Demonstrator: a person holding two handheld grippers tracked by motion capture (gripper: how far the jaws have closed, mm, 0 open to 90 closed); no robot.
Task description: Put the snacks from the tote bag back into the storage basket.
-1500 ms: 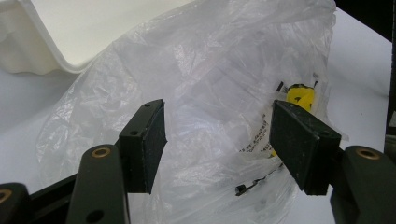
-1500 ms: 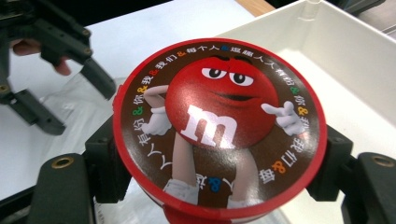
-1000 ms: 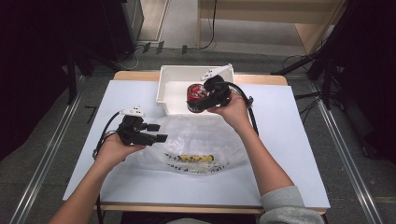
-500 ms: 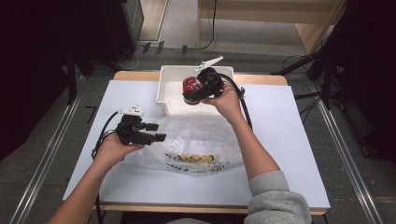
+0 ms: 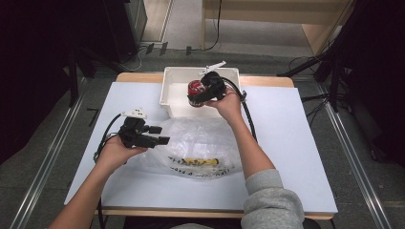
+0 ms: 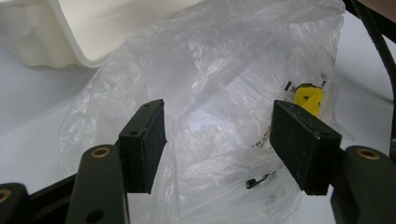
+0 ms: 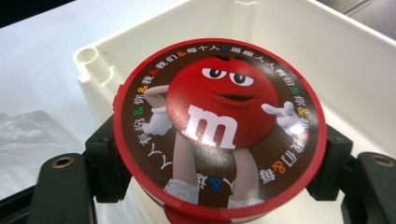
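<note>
A round red candy tin [image 7: 219,126] with a cartoon candy figure on its lid sits between the jaws of my right gripper [image 7: 217,163], which is shut on its sides. In the high view, that tin [image 5: 193,88] hangs over the white bin [image 5: 167,90] at the table's far middle. My left gripper [image 5: 160,135] rests low at the left edge of a crumpled clear plastic bag [image 5: 200,143]. Its jaws stand open in the left gripper view, with the bag [image 6: 224,70] lying behind the gap. A yellow item [image 6: 309,98] lies inside the bag.
The white bin's corner [image 6: 56,42] lies just beyond the bag, and its inside [image 7: 327,46] is bare under the tin. The white tabletop [image 5: 296,143] spreads to the right. Black cables trail from both grippers. Dark stands and floor rails flank the table.
My right hand has carried the tin a little farther away and left, lower over the white bin. The left gripper and the bag have stayed put.
</note>
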